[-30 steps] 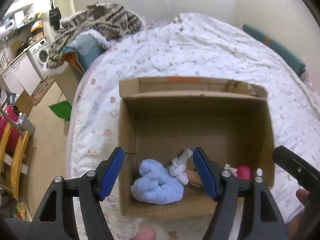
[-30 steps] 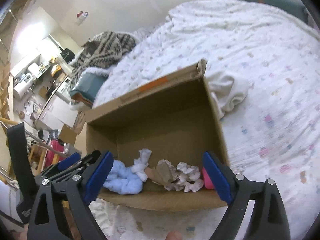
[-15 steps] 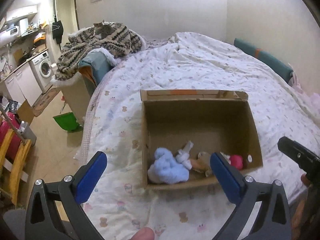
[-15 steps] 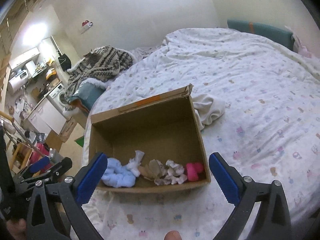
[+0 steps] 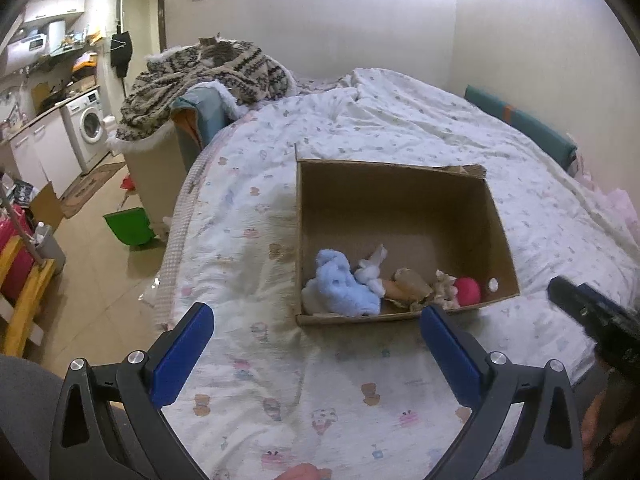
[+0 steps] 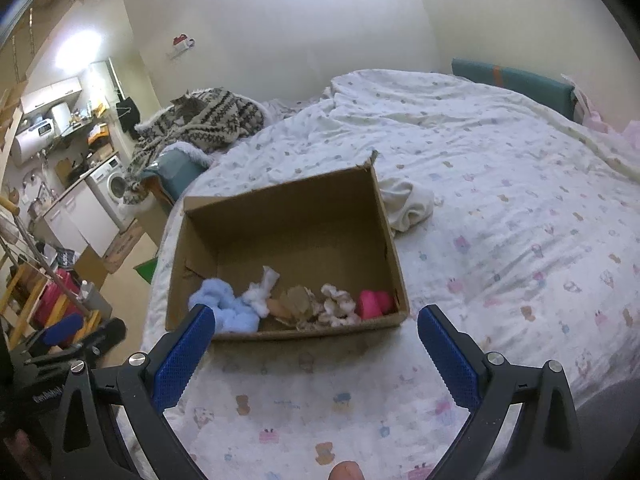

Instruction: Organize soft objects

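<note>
1. Hovering over the bed (image 5: 248, 240), the left claw (image 5: 316, 354) was spread wide and pinched nothing.
2. Beyond its tips, slightly toward its right finger, stood one open cardboard box (image 5: 400, 208) on the bedspread, apart from both fingers.
3. The right claw (image 6: 316, 350) was likewise spread wide and held nothing; the same box (image 6: 280, 216) sat just beyond its tips, between the two fingers.
4. Along the box's wall nearest the claws lay a row of soft things, five by my count: one light blue plush (image 5: 340, 284) nearest the left fingers, one small white plush (image 5: 372, 270), one tan piece (image 5: 408, 282), one cream ruffled piece (image 6: 338, 302), and one pink ball-like toy (image 5: 468, 291) at the right end.
5. One cream cloth (image 6: 406, 202) lay crumpled on the bed, touching the box's outer right wall, beyond the right claw's right finger.
</note>
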`<state>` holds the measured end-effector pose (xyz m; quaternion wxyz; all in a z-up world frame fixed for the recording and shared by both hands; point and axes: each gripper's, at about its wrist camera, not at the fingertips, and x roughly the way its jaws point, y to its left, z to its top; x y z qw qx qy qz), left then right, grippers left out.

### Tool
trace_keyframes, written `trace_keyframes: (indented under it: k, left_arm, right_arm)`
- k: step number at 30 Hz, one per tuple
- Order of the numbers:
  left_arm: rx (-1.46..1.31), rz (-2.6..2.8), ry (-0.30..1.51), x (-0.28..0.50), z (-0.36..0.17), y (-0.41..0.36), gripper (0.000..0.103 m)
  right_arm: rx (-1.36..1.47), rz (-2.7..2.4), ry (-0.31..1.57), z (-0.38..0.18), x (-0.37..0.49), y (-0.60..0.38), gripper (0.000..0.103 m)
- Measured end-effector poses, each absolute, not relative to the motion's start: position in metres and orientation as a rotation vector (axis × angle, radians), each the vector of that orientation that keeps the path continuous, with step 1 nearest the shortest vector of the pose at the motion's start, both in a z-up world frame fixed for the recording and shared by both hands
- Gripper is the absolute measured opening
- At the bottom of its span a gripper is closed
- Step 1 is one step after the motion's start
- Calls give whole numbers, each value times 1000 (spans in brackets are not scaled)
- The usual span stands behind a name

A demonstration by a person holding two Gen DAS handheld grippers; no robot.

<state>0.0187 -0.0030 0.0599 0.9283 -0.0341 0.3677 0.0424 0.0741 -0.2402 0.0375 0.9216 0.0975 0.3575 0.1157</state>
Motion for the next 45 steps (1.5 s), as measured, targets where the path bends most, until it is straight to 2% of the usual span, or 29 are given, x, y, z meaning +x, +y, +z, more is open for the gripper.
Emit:
trace_keyframes:
  k: [12,45]
  left_arm:
    - [-101,90,807,31,45,4,103]
    - [-98,84,798,30,41,6,103]
  right_arm:
    - [174,199,764,19,84,-232,103]
    - [161,205,746,23,80,-226,103]
